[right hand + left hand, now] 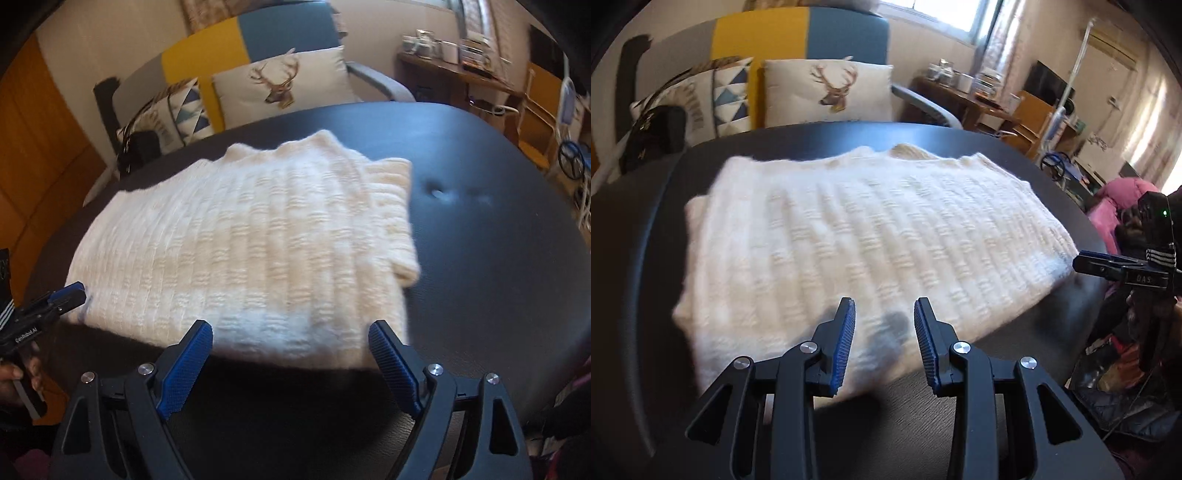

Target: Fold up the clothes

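— Where is the sweater lying?

— The white knitted sweater is lying folded flat on the dark worktop, and I am looking down on its near edge.

— What are your tongs doing?

— My left tongs are hovering over that near edge, partly apart and gripping nothing. My right tongs are standing wide apart at the near edge, also empty.

— Anything behind?

— A deer cushion is sitting beyond the worktop.
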